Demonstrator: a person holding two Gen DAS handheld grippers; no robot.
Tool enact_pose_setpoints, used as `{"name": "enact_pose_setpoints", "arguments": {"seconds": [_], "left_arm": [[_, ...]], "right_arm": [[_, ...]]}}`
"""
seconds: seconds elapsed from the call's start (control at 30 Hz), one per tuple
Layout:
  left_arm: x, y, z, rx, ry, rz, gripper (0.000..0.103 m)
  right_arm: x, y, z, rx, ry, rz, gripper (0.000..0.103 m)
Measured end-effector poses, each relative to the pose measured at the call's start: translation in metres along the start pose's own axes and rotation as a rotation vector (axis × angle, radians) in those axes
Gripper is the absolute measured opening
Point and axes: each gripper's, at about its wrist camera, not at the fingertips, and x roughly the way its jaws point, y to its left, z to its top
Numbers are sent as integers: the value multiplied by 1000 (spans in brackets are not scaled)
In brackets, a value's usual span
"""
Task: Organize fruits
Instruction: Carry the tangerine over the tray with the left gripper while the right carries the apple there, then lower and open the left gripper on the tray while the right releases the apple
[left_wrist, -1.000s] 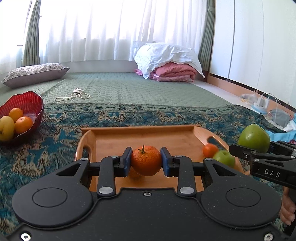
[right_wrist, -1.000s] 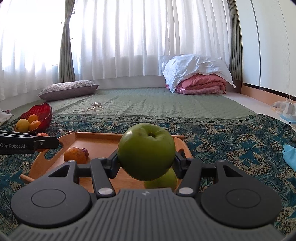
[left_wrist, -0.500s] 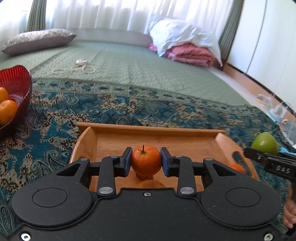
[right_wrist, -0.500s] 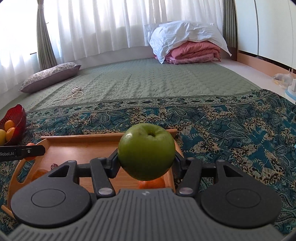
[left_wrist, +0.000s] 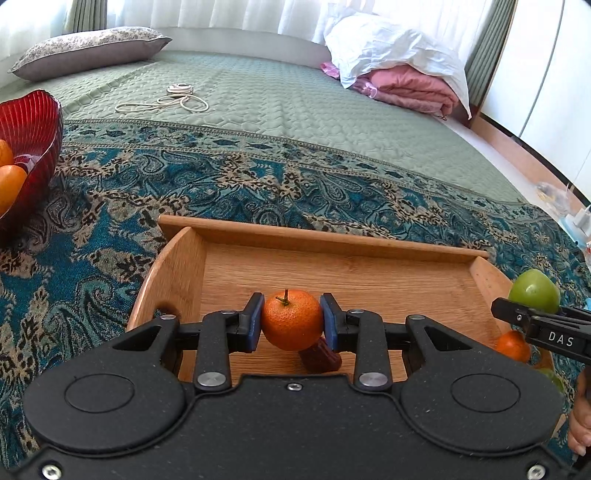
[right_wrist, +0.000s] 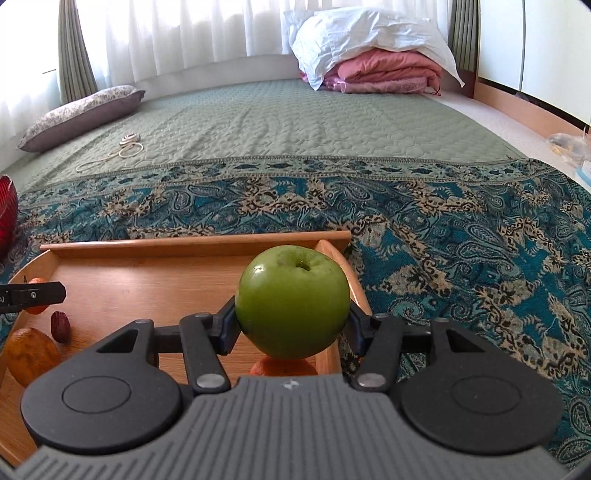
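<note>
While a mandarin (left_wrist: 291, 319) is being clamped between the blue pads of the left gripper (left_wrist: 291, 322) and a green apple (right_wrist: 293, 302) is being pinched across its middle by the right gripper (right_wrist: 293, 325), both fruits are being carried above the wooden tray (left_wrist: 332, 240). A transport step is judged to be under way. Next, a destination is being called for, perhaps the red bowl (left_wrist: 33, 122), with each fruit lowered before release.

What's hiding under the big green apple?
Under the green apple, held in the right claw, an orange fruit peeks out on the wooden tray. The apple and claw cover most of it.
</note>
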Motion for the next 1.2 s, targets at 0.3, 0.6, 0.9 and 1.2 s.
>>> {"name": "enact_pose_setpoints", "arguments": {"seconds": [0.3, 0.6, 0.9, 1.2], "left_arm": [[6, 3, -1, 2, 13, 6, 31], [11, 5, -2, 4, 27, 10, 31], [11, 4, -3, 9, 26, 9, 31], [6, 5, -6, -10, 25, 11, 31]], "right_arm": [[11, 1, -2, -6, 36, -3, 59], [17, 2, -2, 8, 62, 3, 59], [18, 6, -2, -14, 76, -8, 58], [18, 7, -2, -12, 89, -23, 68]]}}
